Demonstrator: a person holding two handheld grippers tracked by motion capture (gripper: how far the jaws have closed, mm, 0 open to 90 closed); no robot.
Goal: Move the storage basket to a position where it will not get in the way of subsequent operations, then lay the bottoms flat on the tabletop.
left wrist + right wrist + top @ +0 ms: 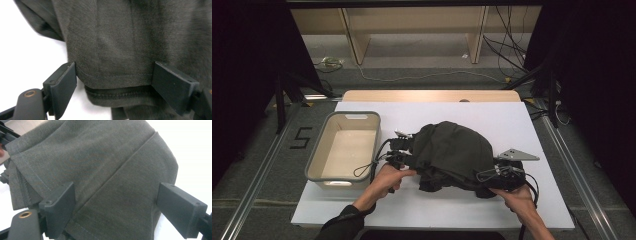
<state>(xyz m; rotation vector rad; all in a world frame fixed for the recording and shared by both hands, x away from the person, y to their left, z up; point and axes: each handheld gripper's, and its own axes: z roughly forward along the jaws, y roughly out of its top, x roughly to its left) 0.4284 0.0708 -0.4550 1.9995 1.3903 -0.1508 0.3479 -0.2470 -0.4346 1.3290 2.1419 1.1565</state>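
Observation:
A dark grey-green garment (452, 152) lies bunched in the middle of the white table top (437, 207). My left gripper (401, 151) is pressed against the garment's left side, and my right gripper (498, 175) against its front right corner. In the left gripper view the left gripper (113, 75) is open, its jaws wide apart with a stitched hem (115, 77) of the cloth between them. In the right gripper view the right gripper (116, 200) is open too, with folded layers of the garment (100, 170) lying between its jaws.
A grey-rimmed beige tub (354, 114) stands on the table's left side, close to the left gripper. Wooden shelving and loose cables (507, 50) lie on the floor beyond the table's far edge. Dark curtains flank both sides.

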